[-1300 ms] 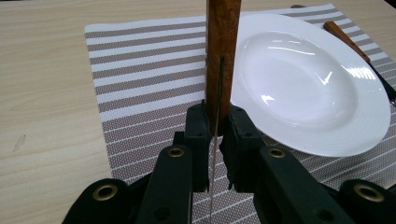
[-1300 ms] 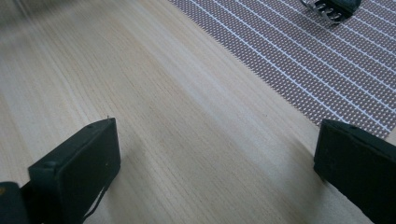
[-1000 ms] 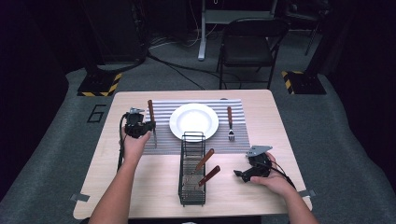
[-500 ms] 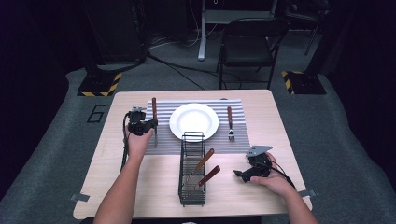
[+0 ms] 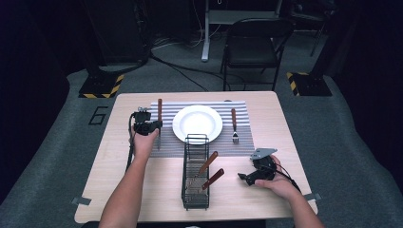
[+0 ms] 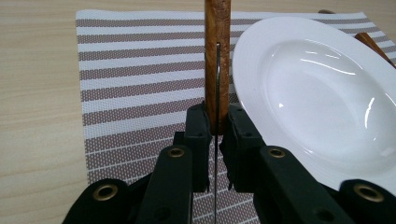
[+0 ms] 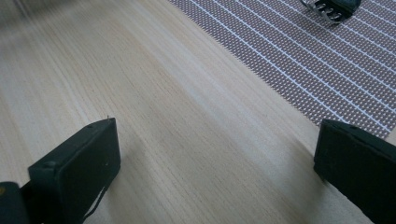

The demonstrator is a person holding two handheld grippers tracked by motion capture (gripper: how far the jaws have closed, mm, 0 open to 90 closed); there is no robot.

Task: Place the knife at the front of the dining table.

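The left gripper (image 5: pixel 153 126) was clamped on a knife (image 5: pixel 159 114) with a wooden handle, and from where I stood it hung over the left part of the striped placemat (image 5: pixel 166 144). In the left gripper view, its two black jaws were pressed against the sides of the handle (image 6: pixel 218 56), right where the wood met the thin blade; the handle ran straight on ahead of the claw, and the blade came back between the jaws towards the hand. The knife stood on edge in the grip, the blade's thin line showing down the middle. Just to the right of the claw sat the white plate (image 6: pixel 322 88), its rim close beside the handle. The striped mat (image 6: pixel 135 84) spread out beneath and to the left of the jaws, with bare table (image 6: pixel 37 116) beyond it.

The right gripper (image 5: pixel 243 177) rested low near the person's edge of the table, held in the right hand. Its jaws were spread wide with nothing between them, only the pale wood of the table (image 7: pixel 187 121). Ahead of that claw and off to its right lay the corner of the mat (image 7: pixel 299 60), and farther on, the tines of a fork (image 7: pixel 327 11). To its side on the table stood a black wire basket (image 5: pixel 196 173) with two more wooden-handled pieces leaning in it.
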